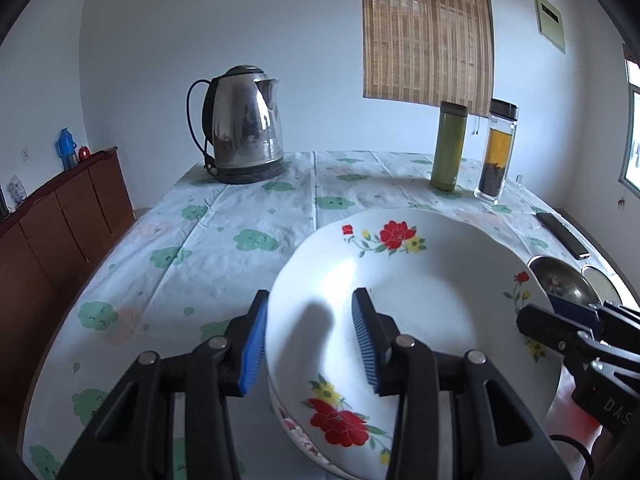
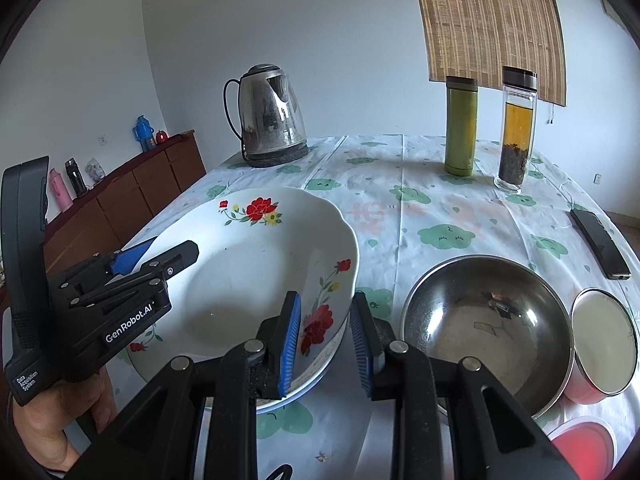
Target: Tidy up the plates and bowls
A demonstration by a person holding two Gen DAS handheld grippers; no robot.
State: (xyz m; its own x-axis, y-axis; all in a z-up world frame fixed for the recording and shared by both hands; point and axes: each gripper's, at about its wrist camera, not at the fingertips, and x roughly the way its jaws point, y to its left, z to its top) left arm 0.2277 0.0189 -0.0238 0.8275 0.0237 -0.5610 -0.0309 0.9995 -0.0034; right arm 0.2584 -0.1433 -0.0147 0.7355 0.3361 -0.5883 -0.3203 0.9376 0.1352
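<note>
A white deep plate with red flowers [image 1: 432, 300] [image 2: 256, 280] lies on top of another flowered plate [image 2: 320, 364] on the table. My left gripper [image 1: 310, 344] is open, its fingers either side of the plate's left rim. It also shows in the right wrist view [image 2: 160, 256]. My right gripper [image 2: 326, 344] is open, its fingers either side of the plate's right rim. It also shows in the left wrist view [image 1: 560, 320]. A steel bowl [image 2: 484, 328] [image 1: 564, 280] stands right of the plates.
A steel kettle [image 1: 244, 124], a green flask [image 2: 460, 124] and a glass tea bottle [image 2: 516, 128] stand at the far side. A phone [image 2: 600, 244] lies at right. A red cup [image 2: 604, 348] and a red lid [image 2: 584, 444] sit near the bowl. A wooden cabinet [image 1: 60, 220] stands left.
</note>
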